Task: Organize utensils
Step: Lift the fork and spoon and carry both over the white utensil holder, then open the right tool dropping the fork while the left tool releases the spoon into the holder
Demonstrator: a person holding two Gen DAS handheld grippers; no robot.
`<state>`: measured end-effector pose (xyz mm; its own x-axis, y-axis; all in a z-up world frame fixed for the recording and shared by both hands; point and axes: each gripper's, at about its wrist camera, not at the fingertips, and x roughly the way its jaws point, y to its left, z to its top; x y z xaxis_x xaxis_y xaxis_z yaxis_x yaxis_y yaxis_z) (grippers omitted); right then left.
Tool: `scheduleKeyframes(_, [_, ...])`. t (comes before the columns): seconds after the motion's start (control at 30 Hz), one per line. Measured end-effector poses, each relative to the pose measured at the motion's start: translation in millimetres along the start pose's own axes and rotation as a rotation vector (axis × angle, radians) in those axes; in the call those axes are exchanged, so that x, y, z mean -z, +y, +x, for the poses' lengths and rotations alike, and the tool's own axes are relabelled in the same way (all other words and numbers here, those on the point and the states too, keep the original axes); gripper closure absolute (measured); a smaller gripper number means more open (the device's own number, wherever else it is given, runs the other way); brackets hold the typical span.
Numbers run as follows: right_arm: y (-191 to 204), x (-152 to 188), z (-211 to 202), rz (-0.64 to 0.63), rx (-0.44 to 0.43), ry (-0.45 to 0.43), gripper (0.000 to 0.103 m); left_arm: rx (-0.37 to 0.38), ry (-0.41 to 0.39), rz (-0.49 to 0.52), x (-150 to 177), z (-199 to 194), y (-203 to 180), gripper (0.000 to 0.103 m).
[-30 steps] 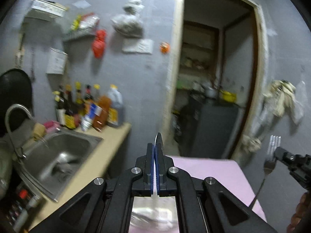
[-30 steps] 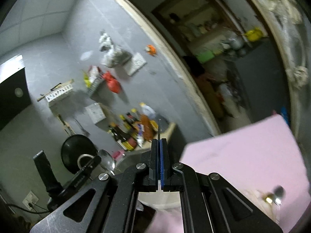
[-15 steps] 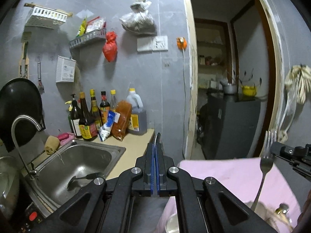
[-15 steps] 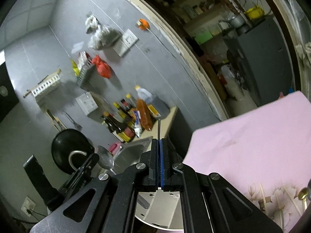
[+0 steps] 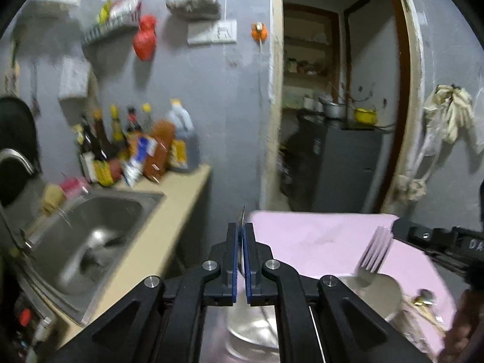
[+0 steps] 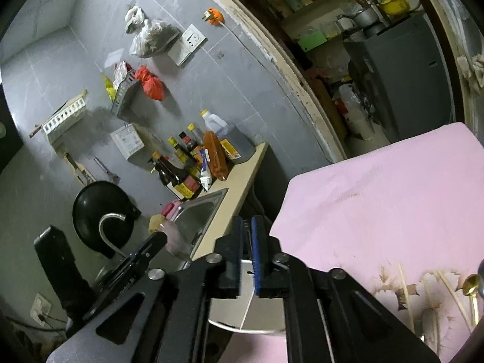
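Leftmost, a steel sink (image 5: 99,220) sits in the tan bench, with sauce bottles (image 5: 121,151) crowded against the grey wall. The left tool (image 5: 241,242) is clamped on a spoon (image 5: 242,216) held edge-on, its long axis running forward and up. Right of it, a pink cloth (image 5: 317,236) carries a white container (image 5: 390,290). Above that, a blurred fork (image 5: 373,252) points tines-up, leaning right. The right tool (image 6: 247,242) has its jaws opening, with nothing clearly between them. A doorway (image 5: 338,90) opens behind.
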<state>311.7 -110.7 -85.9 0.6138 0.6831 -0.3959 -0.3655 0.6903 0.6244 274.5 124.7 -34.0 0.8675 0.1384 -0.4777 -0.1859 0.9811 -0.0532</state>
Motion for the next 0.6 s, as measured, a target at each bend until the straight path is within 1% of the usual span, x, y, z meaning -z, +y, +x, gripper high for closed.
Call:
scheduleKeyframes(0.03, [0.3,-0.6,-3.4,-0.002,0.003,-0.003,0.085,0.025,0.016,-0.014,0.8,-0.2,0.7,0.099])
scheduleKeyframes(0.07, [0.2,-1.5,-8.8,-0.004,0.006,-0.012,0.076,0.051,0.033,-0.029,2.5,-1.4,1.3,0.098])
scheduleKeyframes(0.1, [-0.5,-1.5,-14.9,-0.006,0.010,-0.022,0.071,0.068,0.041,-0.040,3.7,-2.7,1.3,0.096])
scheduleKeyframes(0.17, [-0.2,-3.5,-26.1,-0.015,0.020,-0.039,0.071,0.102,0.056,-0.063,4.7,-6.5,0.5,0.089])
scheduleKeyframes(0.23, [-0.4,-6.0,-38.8,-0.033,0.039,-0.056,0.071,0.138,0.057,-0.090,3.5,-11.8,-1.3,0.072])
scheduleKeyframes(0.27, [0.3,-8.6,-44.9,-0.040,0.047,-0.066,0.067,0.150,0.051,-0.099,3.0,-14.1,-2.2,0.069])
scheduleKeyframes(0.3, [0.4,-10.2,-52.4,-0.049,0.060,-0.079,0.060,0.166,0.039,-0.108,1.5,-18.0,-4.4,0.062])
scheduleKeyframes(0.33, [1.2,-13.0,-59.0,-0.056,0.072,-0.092,0.056,0.174,0.030,-0.110,0.1,-21.6,-7.6,0.057])
scheduleKeyframes(0.37, [1.6,-16.1,-69.1,-0.067,0.088,-0.113,0.053,0.182,0.022,-0.111,-1.1,-24.4,-10.5,0.055])
scheduleKeyframes(0.43, [1.0,-20.5,-86.7,-0.093,0.121,-0.145,0.048,0.202,0.004,-0.106,-4.4,-31.3,-20.1,0.046])
scheduleKeyframes(0.47, [1.8,-24.8,-93.9,-0.104,0.137,-0.159,0.043,0.207,-0.003,-0.104,-5.5,-34.1,-24.4,0.043])
scheduleKeyframes(0.5, [2.0,-27.7,-101.6,-0.115,0.155,-0.173,0.037,0.217,-0.014,-0.102,-7.1,-37.8,-29.8,0.038])
scheduleKeyframes(0.53, [0.3,-29.8,-113.0,-0.132,0.182,-0.196,0.035,0.225,-0.026,-0.101,-8.7,-41.6,-35.5,0.033])
scheduleKeyframes(0.57, [-0.4,-32.5,-122.1,-0.144,0.205,-0.214,0.031,0.229,-0.035,-0.101,-10.3,-44.6,-40.5,0.030])
scheduleKeyframes(0.6, [-0.8,-35.1,-131.0,-0.157,0.229,-0.233,0.027,0.234,-0.045,-0.102,-11.5,-47.3,-45.2,0.025])
